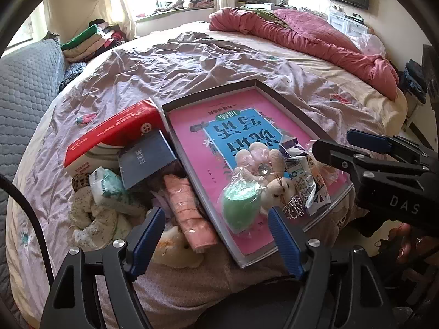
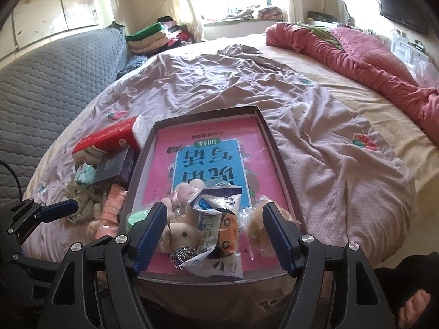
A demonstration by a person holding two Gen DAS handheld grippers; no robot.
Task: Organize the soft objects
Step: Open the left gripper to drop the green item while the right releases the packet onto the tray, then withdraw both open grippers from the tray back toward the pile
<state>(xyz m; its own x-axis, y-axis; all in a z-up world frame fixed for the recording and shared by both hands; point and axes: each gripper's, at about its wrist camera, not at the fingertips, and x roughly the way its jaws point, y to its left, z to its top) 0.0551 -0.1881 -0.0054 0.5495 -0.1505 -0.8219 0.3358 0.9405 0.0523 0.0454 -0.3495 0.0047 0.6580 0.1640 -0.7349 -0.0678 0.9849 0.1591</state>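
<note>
A shallow dark box (image 1: 211,96) (image 2: 277,148) with a pink book cover inside lies on the bed. At its near end lie a green wrapped sponge (image 1: 240,204) (image 2: 137,216), a plush bunny (image 1: 277,189) (image 2: 178,233), a crumpled snack bag (image 1: 307,175) (image 2: 216,219) and a wrapped bun (image 2: 255,224). Left of the box lie a pink rolled cloth (image 1: 189,211) (image 2: 109,211), a tissue pack (image 1: 109,186) and a floral garment (image 1: 93,216). My left gripper (image 1: 216,238) is open and empty over the pink cloth and sponge. My right gripper (image 2: 214,235) is open and empty around the bunny and snack bag.
A red box (image 1: 115,134) (image 2: 109,137) and a dark blue box (image 1: 148,159) (image 2: 115,167) sit left of the tray. A pink quilt (image 1: 301,33) (image 2: 356,46) lies at the far right, folded clothes (image 1: 90,41) at the far left, a grey sofa (image 2: 55,82) alongside.
</note>
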